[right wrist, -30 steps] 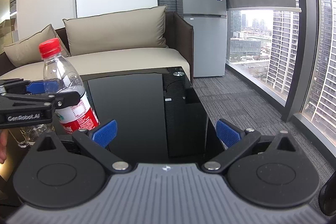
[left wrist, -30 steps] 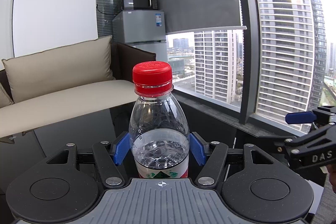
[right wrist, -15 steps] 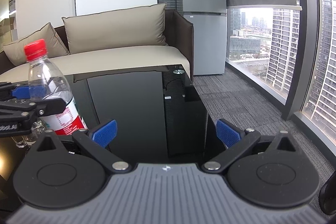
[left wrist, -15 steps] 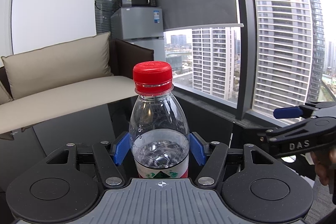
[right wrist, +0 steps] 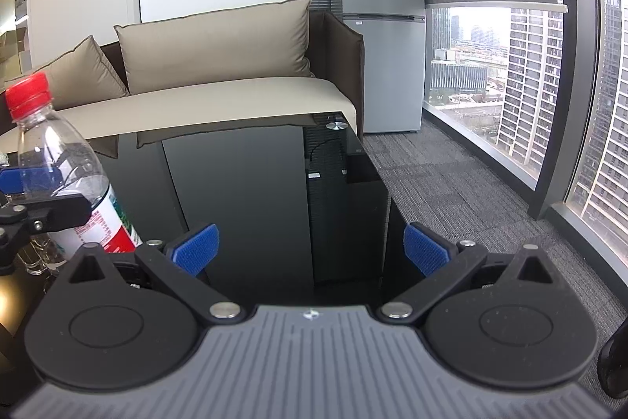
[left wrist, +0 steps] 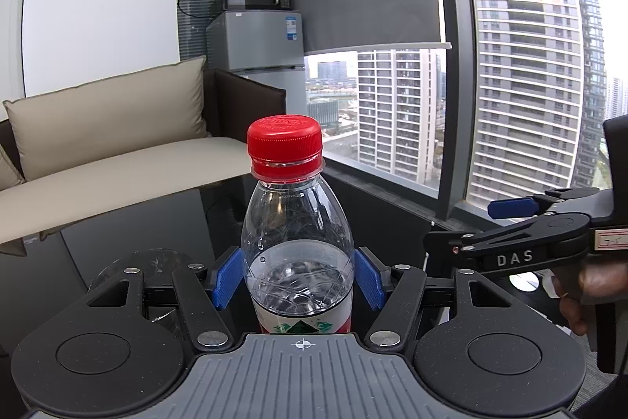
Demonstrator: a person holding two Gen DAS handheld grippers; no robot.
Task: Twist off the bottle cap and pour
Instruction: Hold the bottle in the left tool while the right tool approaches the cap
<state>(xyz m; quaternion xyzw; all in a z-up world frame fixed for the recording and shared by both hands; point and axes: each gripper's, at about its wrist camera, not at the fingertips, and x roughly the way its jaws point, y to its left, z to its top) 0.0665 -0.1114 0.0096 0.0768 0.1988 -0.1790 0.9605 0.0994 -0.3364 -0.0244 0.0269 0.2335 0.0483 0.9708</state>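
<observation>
A: Where's the water bottle?

B: Upright, clamped at its body in the left tool above the black table; red cap on, water filling roughly the lower half.

A: And the right tool?

B: Spread wide, empty, off to the bottle's right, below cap level. A glass possibly stands behind the left tool.

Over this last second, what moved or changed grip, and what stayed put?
The left gripper carried the water bottle leftward in the right wrist view, toward the frame edge. Nothing grabbed or released. Unchanged: left grip on bottle, red cap on, right gripper open and empty.
</observation>
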